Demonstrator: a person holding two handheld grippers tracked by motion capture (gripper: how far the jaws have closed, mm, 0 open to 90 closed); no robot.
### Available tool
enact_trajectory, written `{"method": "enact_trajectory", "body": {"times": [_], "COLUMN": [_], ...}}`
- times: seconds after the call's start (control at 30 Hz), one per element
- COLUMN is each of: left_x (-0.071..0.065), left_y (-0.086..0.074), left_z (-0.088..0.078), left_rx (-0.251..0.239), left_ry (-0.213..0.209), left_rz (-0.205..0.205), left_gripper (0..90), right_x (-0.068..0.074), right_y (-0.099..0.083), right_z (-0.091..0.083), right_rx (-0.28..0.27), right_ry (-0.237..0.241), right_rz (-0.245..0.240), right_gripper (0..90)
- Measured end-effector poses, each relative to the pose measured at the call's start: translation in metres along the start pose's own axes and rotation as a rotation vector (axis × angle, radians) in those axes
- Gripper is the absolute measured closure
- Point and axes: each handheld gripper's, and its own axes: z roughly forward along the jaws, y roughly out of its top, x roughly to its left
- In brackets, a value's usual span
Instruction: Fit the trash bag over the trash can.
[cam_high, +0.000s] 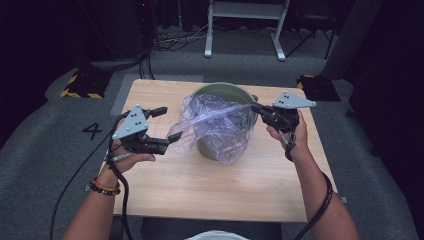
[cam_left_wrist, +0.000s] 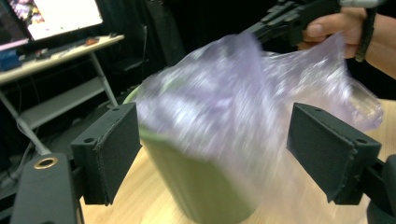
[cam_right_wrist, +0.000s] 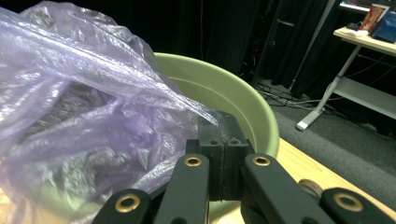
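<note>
- Fingers, right gripper (cam_high: 256, 107): pads (cam_right_wrist: 219, 140) pressed flat together, pinching a stretched edge of the purple plastic bag (cam_high: 215, 125); in the right gripper view the film runs straight into the seam between the two black pads.
- Fingers, left gripper (cam_high: 170, 125): jaws standing wide apart, pads (cam_left_wrist: 112, 149) not pressing on anything. In the left gripper view the bag hangs beyond and between the two pads, blurred; whether the film brushes either pad I cannot tell.
- Purple plastic bag: thin, translucent, crumpled. Draped over and partly inside the green bin (cam_high: 235, 92), with a loose fold hanging down the near outer wall. One edge is drawn taut toward the right gripper; another corner trails toward the left gripper's lower jaw.
- Green bin: round, pale green, upright on the wooden table (cam_high: 200, 185), toward the far middle of the tabletop. Its far rim and inner wall show bare behind the bag in the right gripper view.
- Left hand (cam_high: 125, 160): holds the left gripper just left of the bin, above the table; beaded bracelet (cam_high: 104, 187) on the wrist.
- Right hand (cam_high: 290, 135): holds the right gripper just right of the bin's rim, jaws pointing toward the bag.
- Wooden table: light wood grain, set on grey floor (cam_high: 45, 150).
- Surroundings: white desk frame (cam_high: 245, 25) on the floor beyond the table.
</note>
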Motion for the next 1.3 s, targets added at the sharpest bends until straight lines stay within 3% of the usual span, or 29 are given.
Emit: {"method": "enact_trajectory", "body": {"times": [0.17,0.3,0.53,0.67,0.73,0.83,0.97,1.13,1.3], "left_x": [-0.012,-0.023,-0.053,-0.065,-0.063,-0.060,-0.051,-0.037,-0.034], "left_y": [0.021,0.032,0.038,0.034,0.030,0.021,0.012,0.000,-0.006], "left_z": [0.019,0.021,0.015,0.021,0.027,0.036,0.045,0.050,0.041], "left_rx": [0.007,-0.004,0.003,0.062,0.095,0.145,0.200,0.275,0.245], "left_ry": [-0.012,-0.013,-0.091,-0.097,-0.097,-0.059,-0.023,0.033,0.048], "left_rz": [0.054,0.102,0.194,0.260,0.252,0.262,0.236,0.229,0.254], "left_gripper": [17.0,17.1,21.3,28.8,36.7,39.7,43.6,65.9,85.6], "right_x": [0.008,0.010,0.008,0.008,0.008,0.008,0.007,0.005,0.002], "right_y": [0.009,0.012,0.007,0.005,0.004,0.003,0.002,0.000,0.000], "right_z": [0.004,0.007,0.012,0.014,0.014,0.014,0.012,0.010,0.009], "right_rx": [0.004,0.024,0.067,0.080,0.083,0.079,0.074,0.071,0.074], "right_ry": [0.003,-0.001,-0.003,-0.002,0.001,0.005,0.010,0.006,-0.008], "right_rz": [-0.024,-0.033,-0.017,-0.014,-0.014,-0.010,-0.008,-0.005,0.004], "right_gripper": [90.0,90.0,90.0,90.0,90.0,90.0,90.0,90.0,90.0]}}
